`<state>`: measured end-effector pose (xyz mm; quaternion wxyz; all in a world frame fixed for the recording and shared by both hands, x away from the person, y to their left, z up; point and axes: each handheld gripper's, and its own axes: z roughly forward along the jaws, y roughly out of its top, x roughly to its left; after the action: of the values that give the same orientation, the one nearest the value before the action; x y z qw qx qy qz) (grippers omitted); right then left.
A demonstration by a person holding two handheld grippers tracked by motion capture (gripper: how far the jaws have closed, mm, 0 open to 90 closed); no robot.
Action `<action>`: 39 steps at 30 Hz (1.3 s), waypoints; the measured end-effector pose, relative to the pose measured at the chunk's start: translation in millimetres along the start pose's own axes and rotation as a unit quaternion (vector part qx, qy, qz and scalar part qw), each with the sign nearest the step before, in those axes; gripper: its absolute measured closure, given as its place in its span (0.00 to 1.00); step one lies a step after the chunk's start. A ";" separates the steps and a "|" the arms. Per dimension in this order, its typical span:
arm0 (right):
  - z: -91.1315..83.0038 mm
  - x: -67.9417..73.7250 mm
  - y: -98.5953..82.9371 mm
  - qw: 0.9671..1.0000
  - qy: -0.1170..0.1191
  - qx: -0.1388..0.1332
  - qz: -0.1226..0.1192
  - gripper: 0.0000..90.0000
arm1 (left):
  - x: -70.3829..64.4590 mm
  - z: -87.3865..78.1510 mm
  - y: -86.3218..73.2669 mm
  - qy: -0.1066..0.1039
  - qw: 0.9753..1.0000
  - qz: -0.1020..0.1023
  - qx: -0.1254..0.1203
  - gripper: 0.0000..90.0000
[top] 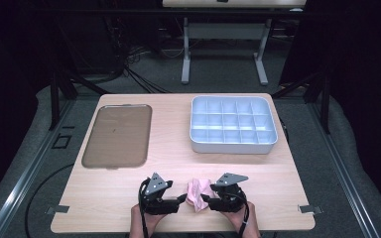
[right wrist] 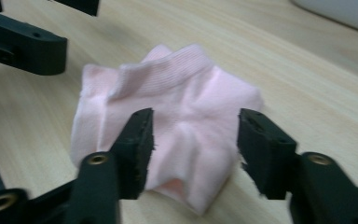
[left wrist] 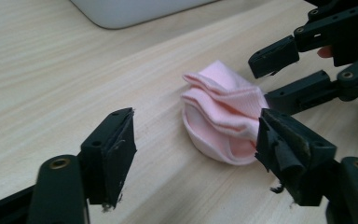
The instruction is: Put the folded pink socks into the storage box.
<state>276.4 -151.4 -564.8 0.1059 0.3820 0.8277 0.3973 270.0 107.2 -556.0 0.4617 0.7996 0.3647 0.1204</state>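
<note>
A small pink sock (top: 198,193) lies bunched up on the wooden table (top: 258,168), right between the two grippers. It is near the person's edge of the table.

The left gripper (top: 181,199) has its jaws spread wide. In the left gripper view the sock (left wrist: 223,123) sits just past the tips, closer to the jaw on the right side of that view, and it seems to touch that jaw. Nothing is pinched yet.

The right gripper (top: 204,199) also has its jaws spread. In the right gripper view the sock (right wrist: 177,126) sits between and just past the two jaws, so a squeeze would likely catch a fold of it. It is not held yet.

The two grippers face each other with the sock in the middle. I think that is so each one can take a side of the sock, maybe to pull it flat or fold it.

Farther away from the tips sit a white tray with many small boxes (top: 233,125) and a flat brown tray (top: 118,135). The sock may go in one of them later, but I cannot tell which.
</note>
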 end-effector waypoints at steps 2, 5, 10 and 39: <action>-1.3 -1.3 0.0 1.000 -0.008 0.000 0.007 0.39 | -0.3 0.1 1.7 0.002 1.000 -0.004 -0.002 0.26; 1.5 -1.7 -0.3 1.000 -0.019 0.009 0.009 0.24 | -4.1 3.1 8.0 0.006 1.000 0.002 -0.001 0.23; 12.7 4.9 1.9 0.998 -0.042 0.038 -0.007 0.08 | -7.5 9.6 12.8 0.011 1.000 0.012 0.008 0.20; 3.0 -8.0 -11.9 0.998 -0.043 0.033 0.012 0.19 | -13.8 42.2 10.2 0.023 0.996 0.050 0.075 0.57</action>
<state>276.7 -160.1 -576.6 0.1241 0.4119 0.8304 0.3541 287.4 67.0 -568.5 0.3856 0.8462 0.3425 0.1341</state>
